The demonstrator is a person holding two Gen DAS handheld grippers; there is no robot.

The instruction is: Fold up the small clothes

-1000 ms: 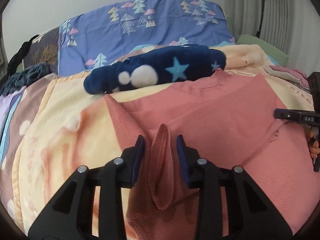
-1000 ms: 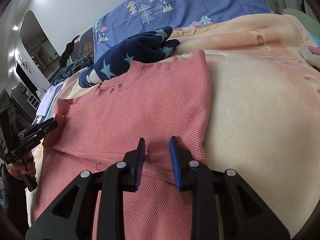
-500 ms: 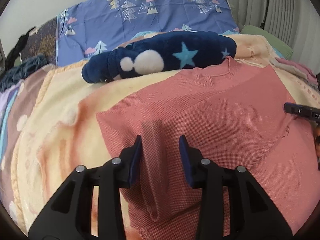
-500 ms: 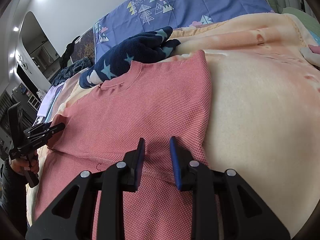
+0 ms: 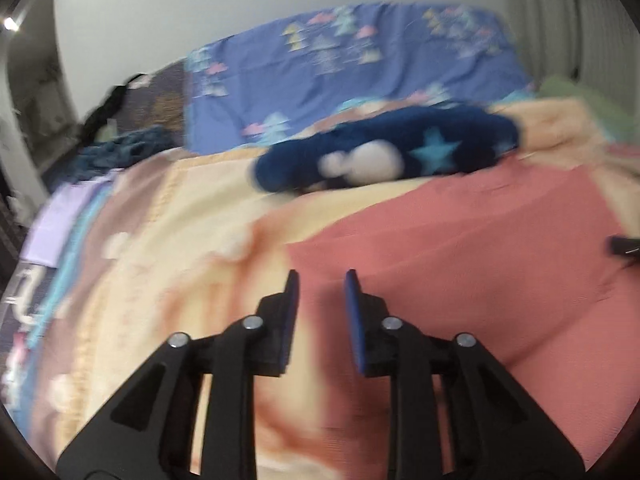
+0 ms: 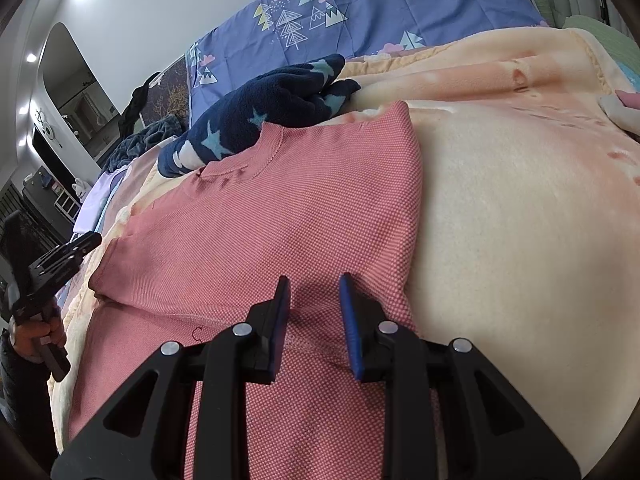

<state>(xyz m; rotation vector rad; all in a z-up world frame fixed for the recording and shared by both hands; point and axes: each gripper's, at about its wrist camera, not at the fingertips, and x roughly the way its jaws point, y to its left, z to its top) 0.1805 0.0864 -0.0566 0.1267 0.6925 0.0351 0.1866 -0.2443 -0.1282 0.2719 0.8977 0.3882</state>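
Pink knit top lying flat with sleeve now folded in and released from opening, empty left gripper; right gripper, part-open, pinning hem.

Left wrist view smeared by motion blur throughout; navy star-patterned fleece garment soft-edged. Right wrist view sharp, weave of pink knitted top crisp. Even, soft indoor light, ceiling spots glaring at upper left. Faint shadows under black gripper fingers. Heavy fisheye bending, dark vignette at corners.
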